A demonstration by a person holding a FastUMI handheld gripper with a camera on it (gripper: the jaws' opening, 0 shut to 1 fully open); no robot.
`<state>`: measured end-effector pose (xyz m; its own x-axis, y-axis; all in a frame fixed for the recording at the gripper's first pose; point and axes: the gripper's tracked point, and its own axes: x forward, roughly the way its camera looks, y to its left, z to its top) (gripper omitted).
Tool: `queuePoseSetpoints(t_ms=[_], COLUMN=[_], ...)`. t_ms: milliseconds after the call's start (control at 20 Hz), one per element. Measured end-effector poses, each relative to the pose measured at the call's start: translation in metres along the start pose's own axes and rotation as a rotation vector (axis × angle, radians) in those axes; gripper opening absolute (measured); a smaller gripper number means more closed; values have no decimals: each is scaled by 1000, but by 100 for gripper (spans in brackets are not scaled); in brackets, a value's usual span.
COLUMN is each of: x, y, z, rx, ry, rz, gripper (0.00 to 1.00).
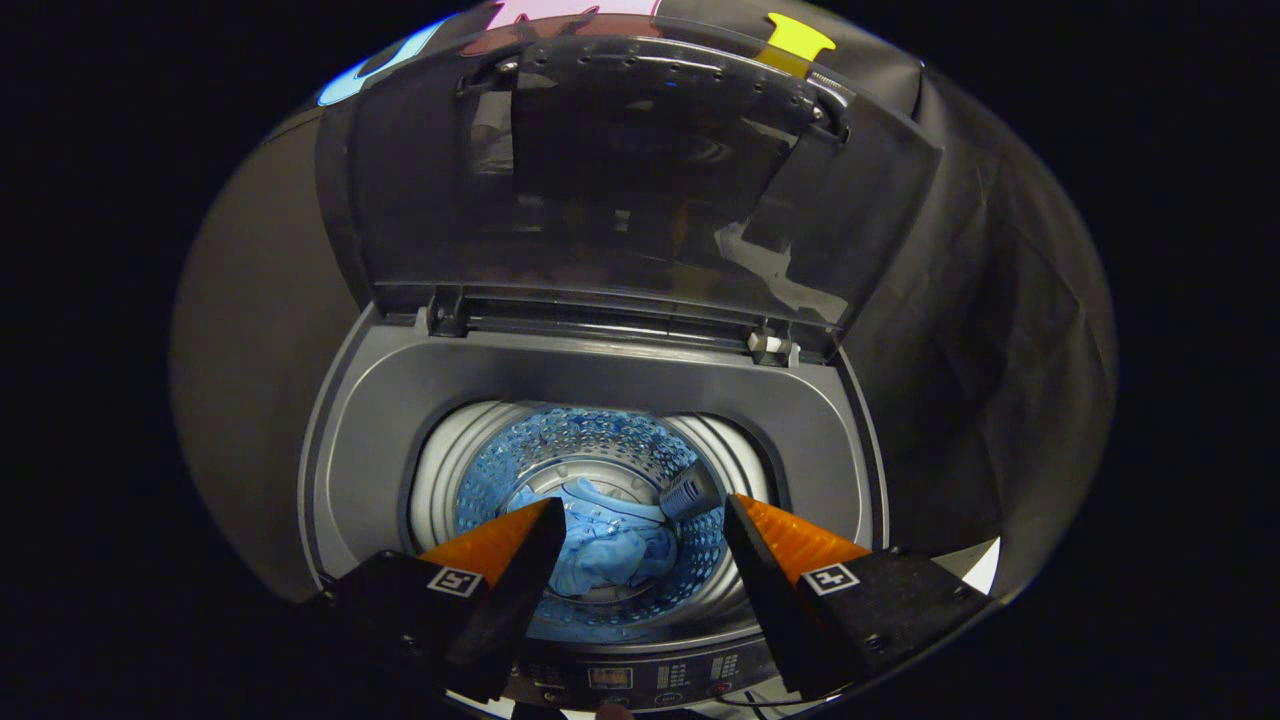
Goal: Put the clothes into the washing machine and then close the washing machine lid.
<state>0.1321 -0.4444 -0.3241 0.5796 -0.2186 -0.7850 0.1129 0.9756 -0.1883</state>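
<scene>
Clothes (610, 550) in washing machine (600, 400) drum, lid (640, 170) up, claw (640, 512) spread, empty.

Crumpled soft cloth (610, 555) lies in a perforated metal drum (560, 450); glossy plastic lid (640, 200).

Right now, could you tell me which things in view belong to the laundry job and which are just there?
Belongs to the job:
- blue clothes, lying in the drum, beyond the fingers
- washing machine, drum open
- lid, standing raised behind the opening
- gripper, fingers apart, holding nothing

Just there:
- control panel below the fingers
- black cloth wall behind the machine
</scene>
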Motion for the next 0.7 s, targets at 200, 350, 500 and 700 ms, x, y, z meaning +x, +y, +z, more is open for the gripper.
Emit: queuePoseSetpoints(t_ms=[200,350,500,700], x=[-17,-48,-86,-119], y=[-1,-7,-15,-22], z=[39,97,157,215], rx=[10,28,64,66], ry=[-98,-231,-361,-486], rz=[26,37,42,47], gripper=[100,100,99,98])
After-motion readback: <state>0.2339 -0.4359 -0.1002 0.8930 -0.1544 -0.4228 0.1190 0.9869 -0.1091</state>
